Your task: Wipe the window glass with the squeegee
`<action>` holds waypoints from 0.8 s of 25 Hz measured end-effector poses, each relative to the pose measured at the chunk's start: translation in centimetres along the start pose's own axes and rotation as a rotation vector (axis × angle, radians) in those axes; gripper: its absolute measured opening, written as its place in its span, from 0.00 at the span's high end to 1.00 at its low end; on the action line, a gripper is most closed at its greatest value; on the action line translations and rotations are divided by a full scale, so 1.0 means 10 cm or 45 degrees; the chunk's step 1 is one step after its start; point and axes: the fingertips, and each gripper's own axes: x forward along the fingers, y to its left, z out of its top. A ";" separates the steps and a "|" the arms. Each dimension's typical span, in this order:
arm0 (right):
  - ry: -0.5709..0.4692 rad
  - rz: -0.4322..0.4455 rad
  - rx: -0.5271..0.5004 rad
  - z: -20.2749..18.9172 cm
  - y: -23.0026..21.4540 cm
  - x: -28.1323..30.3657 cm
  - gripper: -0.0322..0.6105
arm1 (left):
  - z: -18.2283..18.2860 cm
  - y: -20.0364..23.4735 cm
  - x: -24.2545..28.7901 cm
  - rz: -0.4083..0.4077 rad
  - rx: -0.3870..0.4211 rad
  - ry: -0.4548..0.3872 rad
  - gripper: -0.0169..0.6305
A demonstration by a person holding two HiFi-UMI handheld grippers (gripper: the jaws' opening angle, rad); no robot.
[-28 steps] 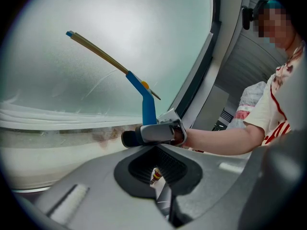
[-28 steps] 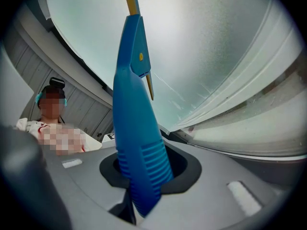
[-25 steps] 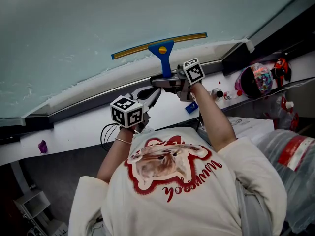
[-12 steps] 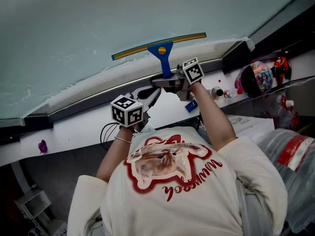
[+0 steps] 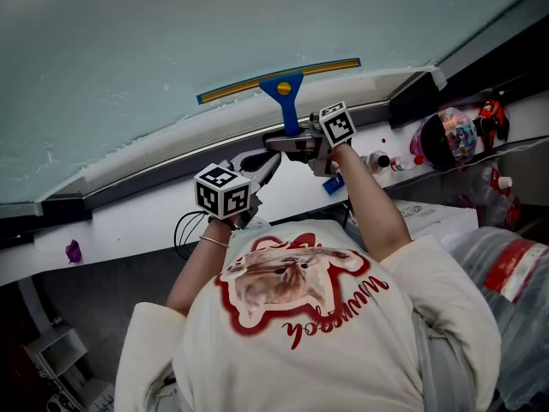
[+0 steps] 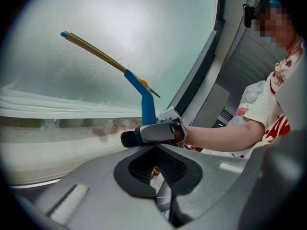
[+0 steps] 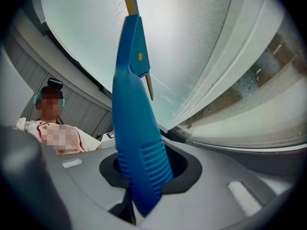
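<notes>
The squeegee has a blue handle and a long yellow-edged blade lying against the bottom of the frosted window glass. My right gripper is shut on the lower end of the handle, just above the window frame. In the right gripper view the blue handle rises from between the jaws of the right gripper toward the glass. My left gripper hangs lower left of it over the sill, shut with nothing in it. In the left gripper view the squeegee and right gripper are straight ahead.
A white sill runs under the dark window frame. On it lie black cables, a purple bit, a small blue item and small bottles. A colourful round object and a plastic bag sit at the right.
Almost nothing: the squeegee and the right gripper hold their place at the bottom of the glass, and the left gripper has drifted very slightly.
</notes>
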 end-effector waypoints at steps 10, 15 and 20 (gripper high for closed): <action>0.003 -0.008 0.027 -0.06 -0.08 0.00 0.77 | -0.08 0.05 0.02 0.006 -0.016 0.017 0.97; 0.001 -0.012 0.044 -0.09 -0.11 0.00 0.77 | -0.12 0.06 0.03 -0.001 -0.016 0.030 0.97; 0.006 -0.013 0.057 -0.12 -0.14 -0.01 0.77 | -0.15 0.07 0.05 -0.001 -0.027 0.038 0.97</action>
